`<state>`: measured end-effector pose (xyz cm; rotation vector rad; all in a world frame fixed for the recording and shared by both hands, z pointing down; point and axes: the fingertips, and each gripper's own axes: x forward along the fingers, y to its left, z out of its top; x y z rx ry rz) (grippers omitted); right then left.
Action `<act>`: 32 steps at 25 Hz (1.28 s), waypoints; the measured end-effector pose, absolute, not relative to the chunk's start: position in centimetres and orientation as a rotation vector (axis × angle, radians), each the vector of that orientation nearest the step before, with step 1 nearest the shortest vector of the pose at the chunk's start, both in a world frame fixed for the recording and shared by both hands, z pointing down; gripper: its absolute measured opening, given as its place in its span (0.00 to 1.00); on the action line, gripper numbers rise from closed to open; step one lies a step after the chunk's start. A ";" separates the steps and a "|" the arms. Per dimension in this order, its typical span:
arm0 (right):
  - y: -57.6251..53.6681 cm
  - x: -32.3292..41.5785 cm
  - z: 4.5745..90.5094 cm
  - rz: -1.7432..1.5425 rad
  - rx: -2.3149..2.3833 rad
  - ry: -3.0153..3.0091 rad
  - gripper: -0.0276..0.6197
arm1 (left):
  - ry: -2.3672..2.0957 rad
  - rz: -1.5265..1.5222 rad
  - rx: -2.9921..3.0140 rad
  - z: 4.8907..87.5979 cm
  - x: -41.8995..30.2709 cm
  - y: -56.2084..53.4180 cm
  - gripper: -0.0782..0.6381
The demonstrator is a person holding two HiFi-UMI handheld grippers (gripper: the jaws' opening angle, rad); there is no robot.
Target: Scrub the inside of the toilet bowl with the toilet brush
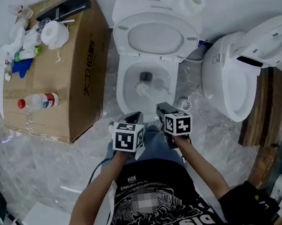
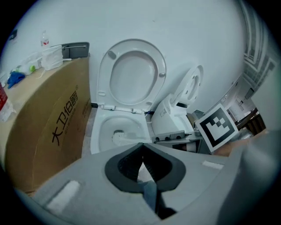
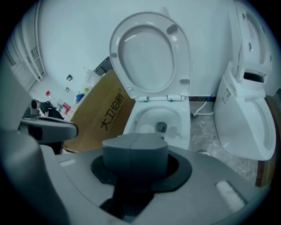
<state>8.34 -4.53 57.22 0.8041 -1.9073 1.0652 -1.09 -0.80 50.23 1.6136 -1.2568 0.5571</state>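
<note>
White toilet brush (image 1: 142, 89) rests unheld in toilet bowl (image 1: 123, 88); left gripper (image 1: 135, 116), right gripper (image 1: 162, 107) both closed, empty; scrubbing apparently pending.

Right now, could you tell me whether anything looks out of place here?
A bottle lies on its side on the box. What looks like the white brush lies loose in the toilet bowl, while the left gripper and right gripper are shut, empty.
</note>
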 end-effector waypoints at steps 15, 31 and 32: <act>-5.6 7.0 41.1 1.036 1.070 -2.224 0.27 | -1.274 0.430 1.957 40.5 0.0 -4.9 0.11; -6.1 5.4 39.1 1.023 1.192 -2.282 0.27 | -1.310 0.485 2.083 38.5 -2.0 -6.4 0.10; -6.1 5.5 39.1 1.025 1.194 -2.283 0.27 | -1.307 0.490 2.086 38.5 -1.9 -6.4 0.10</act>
